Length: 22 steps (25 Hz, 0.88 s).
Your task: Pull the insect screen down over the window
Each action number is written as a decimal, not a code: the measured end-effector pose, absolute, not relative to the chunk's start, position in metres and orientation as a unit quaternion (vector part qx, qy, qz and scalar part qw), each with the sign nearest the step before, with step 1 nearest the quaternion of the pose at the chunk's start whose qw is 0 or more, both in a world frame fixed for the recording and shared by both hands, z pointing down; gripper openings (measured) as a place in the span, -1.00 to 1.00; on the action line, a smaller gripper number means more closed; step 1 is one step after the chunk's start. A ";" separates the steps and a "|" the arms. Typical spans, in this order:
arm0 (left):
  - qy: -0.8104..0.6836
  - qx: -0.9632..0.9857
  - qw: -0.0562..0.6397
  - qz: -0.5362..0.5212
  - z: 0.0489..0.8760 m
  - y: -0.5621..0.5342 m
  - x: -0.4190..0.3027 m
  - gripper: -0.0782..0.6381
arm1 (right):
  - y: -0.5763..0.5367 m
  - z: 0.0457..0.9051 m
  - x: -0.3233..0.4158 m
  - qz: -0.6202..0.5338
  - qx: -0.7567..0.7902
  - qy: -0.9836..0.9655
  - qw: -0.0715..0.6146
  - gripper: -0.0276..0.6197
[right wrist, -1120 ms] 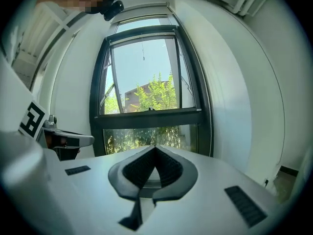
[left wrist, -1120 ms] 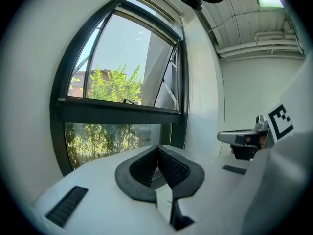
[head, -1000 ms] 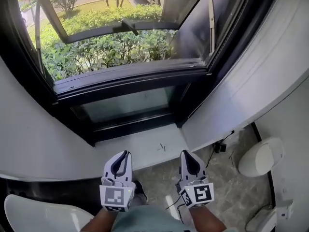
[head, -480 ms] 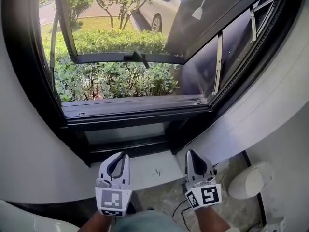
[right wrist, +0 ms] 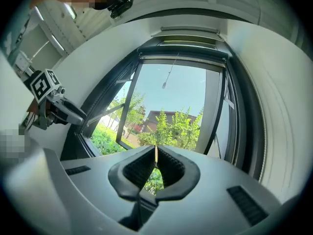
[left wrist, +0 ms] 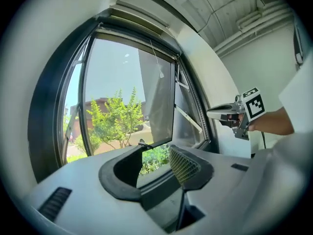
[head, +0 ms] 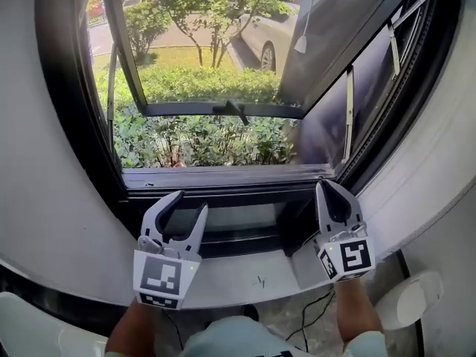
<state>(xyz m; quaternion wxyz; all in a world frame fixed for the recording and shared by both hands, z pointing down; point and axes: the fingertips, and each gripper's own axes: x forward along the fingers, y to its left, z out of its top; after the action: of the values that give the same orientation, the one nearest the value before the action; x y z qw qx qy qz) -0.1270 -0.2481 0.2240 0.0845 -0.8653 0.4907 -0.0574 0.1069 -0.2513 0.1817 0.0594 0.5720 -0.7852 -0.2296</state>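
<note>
Hanging above closed right gripper (head: 326,190) and just-opened, empty left gripper (head: 190,201): pull cord (head: 300,43).

Ground-floor room, maybe bathroom: white ceramic fixture (head: 407,302), window (head: 223,178) onto hedge (head: 201,141), parked car (head: 274,37).

No legible text or signs.

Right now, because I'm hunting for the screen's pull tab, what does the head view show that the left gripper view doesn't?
Only the head view: the white ledge below the window and the floor. Only the left gripper view: the window's top frame and the ceiling pipes. Both: the pull tab hanging on its cord, the hedge outside, and the right gripper, jaws together.
</note>
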 end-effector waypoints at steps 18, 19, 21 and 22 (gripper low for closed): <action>0.566 -0.743 0.307 -0.180 -0.029 -0.300 -0.134 0.24 | -0.306 -0.116 0.146 -0.531 0.464 -0.696 0.135 -0.37; 0.573 -0.735 0.317 -0.178 -0.045 -0.301 -0.139 0.25 | -0.306 -0.131 0.147 -0.544 0.465 -0.684 0.140 -0.36; 0.586 -0.713 0.339 -0.182 -0.077 -0.303 -0.149 0.28 | -0.307 -0.162 0.149 -0.570 0.469 -0.658 0.147 -0.34; 0.593 -0.699 0.354 -0.186 -0.094 -0.304 -0.153 0.29 | -0.306 -0.178 0.150 -0.583 0.471 -0.646 0.147 -0.33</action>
<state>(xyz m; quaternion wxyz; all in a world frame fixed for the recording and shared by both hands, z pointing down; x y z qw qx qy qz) -0.1532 -0.3040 -0.0937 0.3536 -0.6994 0.5925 -0.1864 0.1497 -0.3065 -0.1778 0.1470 0.4708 -0.6457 -0.5830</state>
